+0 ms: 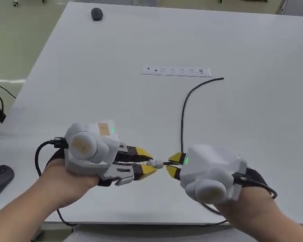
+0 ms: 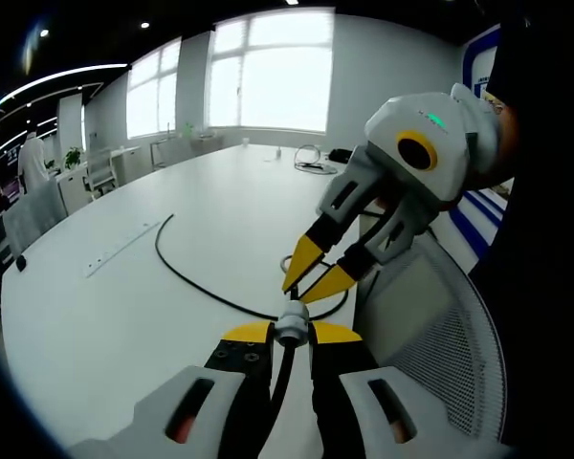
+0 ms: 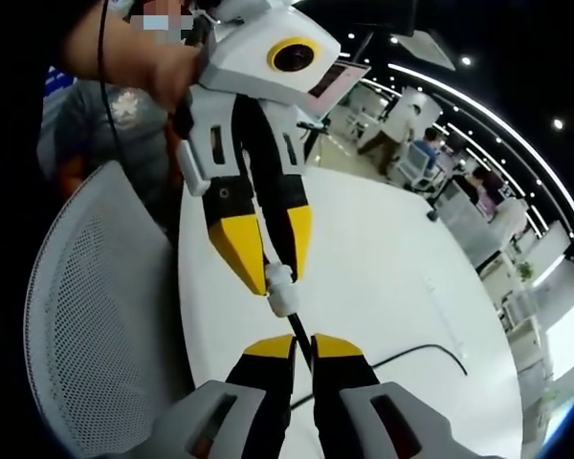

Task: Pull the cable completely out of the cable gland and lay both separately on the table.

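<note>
White cable gland (image 1: 155, 163) held tight in the left gripper (image 1: 147, 162), black cable (image 1: 183, 113) threaded through it; right gripper (image 1: 172, 165) closed on the cable just beside, above the table (image 1: 242, 60).

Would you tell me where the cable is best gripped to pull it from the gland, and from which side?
Grip the cable on the straight bit beside the gland, from the side facing the left gripper, which holds the gland. Farther off the cable is slack and curves over the table, so a pull would likely bend it. The right gripper is shut there.
</note>
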Available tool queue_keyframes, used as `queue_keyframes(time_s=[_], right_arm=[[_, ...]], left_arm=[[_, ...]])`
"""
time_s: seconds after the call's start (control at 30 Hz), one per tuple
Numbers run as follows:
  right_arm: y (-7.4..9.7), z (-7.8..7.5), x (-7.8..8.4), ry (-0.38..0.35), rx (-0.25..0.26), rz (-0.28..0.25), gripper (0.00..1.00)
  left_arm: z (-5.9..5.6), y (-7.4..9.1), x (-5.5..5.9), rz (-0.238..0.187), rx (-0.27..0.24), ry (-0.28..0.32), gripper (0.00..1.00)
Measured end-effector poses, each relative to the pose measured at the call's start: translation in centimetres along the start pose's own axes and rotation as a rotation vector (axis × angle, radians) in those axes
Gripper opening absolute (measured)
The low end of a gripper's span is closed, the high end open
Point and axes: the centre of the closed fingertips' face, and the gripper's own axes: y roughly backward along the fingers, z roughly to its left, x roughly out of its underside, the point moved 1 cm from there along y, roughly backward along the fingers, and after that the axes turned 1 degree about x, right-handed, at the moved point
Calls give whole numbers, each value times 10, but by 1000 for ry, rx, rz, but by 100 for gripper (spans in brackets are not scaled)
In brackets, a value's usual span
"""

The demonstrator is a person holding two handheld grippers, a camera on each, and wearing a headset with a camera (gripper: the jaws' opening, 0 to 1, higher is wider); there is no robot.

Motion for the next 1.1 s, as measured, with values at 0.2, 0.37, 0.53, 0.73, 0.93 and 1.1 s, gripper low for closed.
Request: queue_keyframes(time_s=[0.2,0.37,0.53,0.73,0.93,1.1], right_arm=[[1,-4,14,-78,8,18,1],[2,-9,29,-120,28,42,0],[1,-15,43,-198,42,62,0],[-4,-19,59,-304,47,87,0],[-11,-16,76,-366,35,120,0],[-14,-14,82,-403,29,129,0]], left_arm=[[-2,0,-1,0,5,2,15],[-3,0,-1,-1,9,5,15],[-3,0,-3,-10,9,8,15],[-4,-1,-5,-17,8,7,15],[-4,0,-3,-12,4,5,15],[-4,0,-2,-8,3,4,15]])
